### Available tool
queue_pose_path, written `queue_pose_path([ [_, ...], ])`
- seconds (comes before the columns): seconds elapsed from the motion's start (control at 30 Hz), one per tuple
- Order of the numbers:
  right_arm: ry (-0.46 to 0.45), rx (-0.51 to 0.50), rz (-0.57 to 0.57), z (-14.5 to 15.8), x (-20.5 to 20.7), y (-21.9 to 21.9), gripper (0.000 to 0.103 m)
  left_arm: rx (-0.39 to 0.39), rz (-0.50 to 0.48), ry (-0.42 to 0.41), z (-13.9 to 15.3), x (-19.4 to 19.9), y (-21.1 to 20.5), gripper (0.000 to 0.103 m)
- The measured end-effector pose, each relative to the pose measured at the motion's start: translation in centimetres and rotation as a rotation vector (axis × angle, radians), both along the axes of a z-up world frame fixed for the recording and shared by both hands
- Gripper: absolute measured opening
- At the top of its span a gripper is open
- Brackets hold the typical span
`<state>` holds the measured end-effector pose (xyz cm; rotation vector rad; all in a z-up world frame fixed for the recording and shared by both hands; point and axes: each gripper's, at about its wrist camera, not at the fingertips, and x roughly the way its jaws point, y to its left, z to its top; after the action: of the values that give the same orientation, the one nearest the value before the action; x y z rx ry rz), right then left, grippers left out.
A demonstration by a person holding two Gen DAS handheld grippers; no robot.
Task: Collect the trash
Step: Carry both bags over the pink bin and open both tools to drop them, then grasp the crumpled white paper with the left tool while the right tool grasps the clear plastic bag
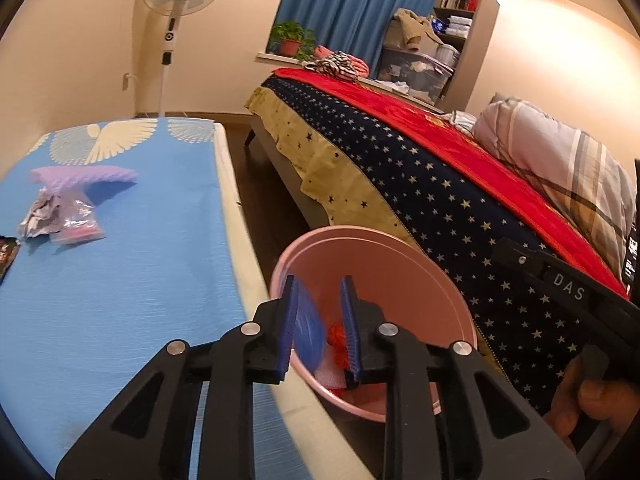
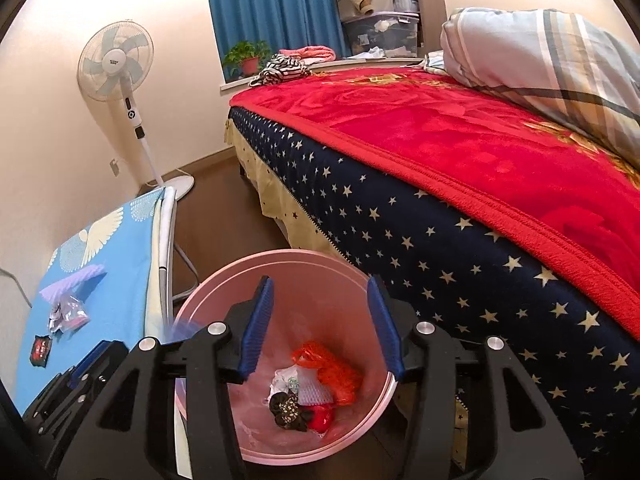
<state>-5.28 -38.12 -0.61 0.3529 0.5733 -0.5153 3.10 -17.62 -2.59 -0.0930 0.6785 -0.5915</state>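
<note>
- The left gripper (image 1: 320, 320) hangs over the near rim of the pink bin (image 1: 440, 280), jaws slightly apart. A blurred blue piece (image 1: 310, 336) sits between them against the left pad; whether it is pinched or already loose cannot be told.
- The right gripper (image 2: 320, 328) is above the bin mouth, jaws well apart and holding nothing.
- At the bottom of the bin lie an orange net bag (image 2: 336, 372), a white wrapper (image 2: 290, 378), a dark crumpled piece (image 2: 286, 410) and something red (image 2: 322, 420).
- More trash waits on the blue-covered table (image 1: 120, 300) to the left: a purple foam sleeve (image 1: 88, 178), a crumpled foil wrapper (image 1: 42, 216), a clear pouch with pink inside (image 1: 78, 228) and a dark packet (image 1: 6, 252) at the near-left edge.
- Risk: the blue piece is light and near the rim, so it may cling to the ribbed pad or drift out onto the floor between table and bed (image 1: 440, 200).
- Risk: both tools crowd one opening; a careless withdrawal could knock them together or tip the bin.
- Risk: the foil and pouch lie touching, so one pinch may take only part and scatter the rest.
- The thin dark packet lies flat, likely hard to lift.
</note>
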Motion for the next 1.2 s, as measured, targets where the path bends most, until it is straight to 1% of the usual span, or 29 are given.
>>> queue_pose_path([
  [0.13, -0.013, 0.007, -0.002, 0.3, -0.3, 0.2, 0.050, -0.011, 0.042, -0.006, 0.6, -0.3, 1.6, 0.022],
  [0.33, -0.040, 0.016, 0.041, 0.8, -0.4, 1.5, 0.050, -0.005, 0.084, -0.028, 1.2, -1.1, 3.8, 0.022],
  [0.53, -0.066, 0.026, 0.148, 0.8, 0.7, 4.4, 0.050, 0.003, 0.165, -0.057, 1.8, -1.0, 7.1, 0.022],
  [0.8, -0.086, 0.056, 0.286, 0.4, 3.0, 8.4, 0.046, 0.015, 0.299, -0.076, 1.5, 0.1, 11.3, 0.022],
  [0.83, -0.087, 0.058, 0.303, 0.3, 3.4, 8.9, 0.045, 0.012, 0.316, -0.079, 1.5, 0.3, 11.9, 0.022],
  [0.87, -0.088, 0.062, 0.329, 0.2, 3.9, 9.5, 0.042, 0.008, 0.332, -0.082, 1.5, 0.5, 12.4, 0.022],
  [0.93, -0.088, 0.069, 0.371, -0.1, 4.9, 10.5, 0.041, 0.005, 0.373, -0.089, 1.6, 1.0, 13.6, 0.022],
  [1.07, -0.085, 0.078, 0.441, -0.9, 6.9, 12.2, 0.035, 0.003, 0.442, -0.096, 1.4, 2.0, 15.9, 0.021],
  [1.2, -0.080, 0.101, 0.501, -1.6, 9.3, 13.8, 0.035, 0.002, 0.495, -0.091, 1.1, 3.2, 17.8, 0.020],
])
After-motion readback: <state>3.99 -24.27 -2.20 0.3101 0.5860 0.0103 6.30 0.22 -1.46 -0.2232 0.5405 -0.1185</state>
